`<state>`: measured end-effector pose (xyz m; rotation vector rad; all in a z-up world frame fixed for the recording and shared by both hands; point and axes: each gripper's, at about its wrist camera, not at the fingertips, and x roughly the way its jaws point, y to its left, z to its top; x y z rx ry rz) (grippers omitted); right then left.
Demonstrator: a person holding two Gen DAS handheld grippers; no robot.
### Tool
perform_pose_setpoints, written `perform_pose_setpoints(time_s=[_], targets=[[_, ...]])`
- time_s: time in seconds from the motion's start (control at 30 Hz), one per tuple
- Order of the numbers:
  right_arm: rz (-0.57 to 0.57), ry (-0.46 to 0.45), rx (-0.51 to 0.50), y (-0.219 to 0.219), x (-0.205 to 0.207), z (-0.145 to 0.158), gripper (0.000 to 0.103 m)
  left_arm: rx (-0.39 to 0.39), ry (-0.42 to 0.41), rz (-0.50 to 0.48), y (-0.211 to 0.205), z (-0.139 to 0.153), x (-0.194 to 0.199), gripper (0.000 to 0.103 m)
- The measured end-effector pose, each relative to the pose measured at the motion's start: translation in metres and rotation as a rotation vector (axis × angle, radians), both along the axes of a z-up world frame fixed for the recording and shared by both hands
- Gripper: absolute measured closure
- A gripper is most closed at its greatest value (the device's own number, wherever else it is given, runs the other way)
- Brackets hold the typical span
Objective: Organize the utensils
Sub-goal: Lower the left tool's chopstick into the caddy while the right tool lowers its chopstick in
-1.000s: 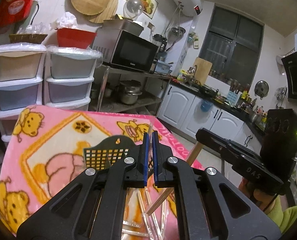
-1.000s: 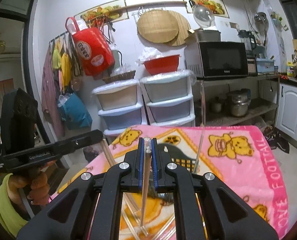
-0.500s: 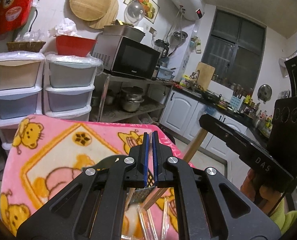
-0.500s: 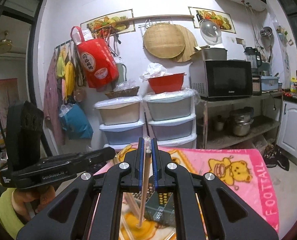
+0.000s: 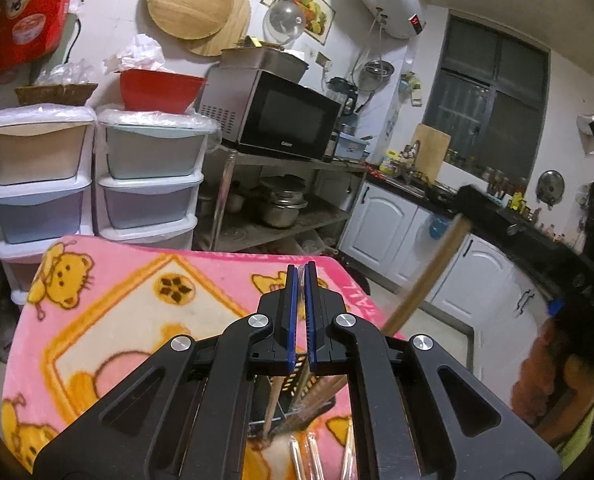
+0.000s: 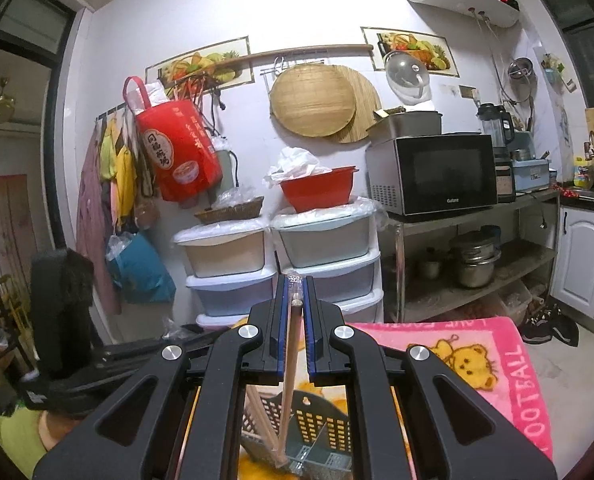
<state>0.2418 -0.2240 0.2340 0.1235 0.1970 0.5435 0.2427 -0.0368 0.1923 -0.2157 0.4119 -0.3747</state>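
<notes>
My right gripper (image 6: 296,280) is shut on a wrapped pair of wooden chopsticks (image 6: 288,376) and holds it upright, its lower end inside the dark slotted utensil basket (image 6: 321,420) on the pink blanket. My left gripper (image 5: 300,270) is shut and empty, hovering over the same basket (image 5: 297,408), which is mostly hidden behind its fingers. The held chopsticks (image 5: 425,280) show in the left wrist view as a blurred stick slanting into the basket. Several wrapped chopsticks (image 5: 309,456) lie on the blanket near the basket.
The pink cartoon blanket (image 5: 109,304) covers the table. Beyond it stand stacked plastic drawers (image 5: 145,184), a metal shelf with a microwave (image 5: 273,116) and pots, and white cabinets (image 5: 381,224). The right gripper's body (image 5: 577,280) is at the right.
Both grippers have risen and tilted up, so less of the table shows. The right gripper has carried the chopsticks over and into the basket. The left gripper stays shut.
</notes>
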Motion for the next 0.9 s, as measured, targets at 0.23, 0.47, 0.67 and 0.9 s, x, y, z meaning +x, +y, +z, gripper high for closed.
perform_pose_setpoints(time_s=[0.23,0.47,0.67,0.9], targets=[[-0.048,-0.016,-0.019,-0.002,0.002,-0.002,0.096,-0.001,-0.014,0.035,-0.002,-0.005,0.013,0.101],[-0.098,0.011,-0.024,-0.011,0.015,-0.015,0.096,-0.026,-0.024,0.045,-0.001,0.004,0.022,0.101],[-0.112,0.041,-0.022,-0.012,0.027,-0.026,0.096,-0.043,-0.029,0.056,0.004,0.009,0.028,0.101],[-0.109,0.077,-0.021,-0.007,0.042,-0.040,0.096,-0.051,-0.014,0.057,0.006,0.009,0.034,0.101]])
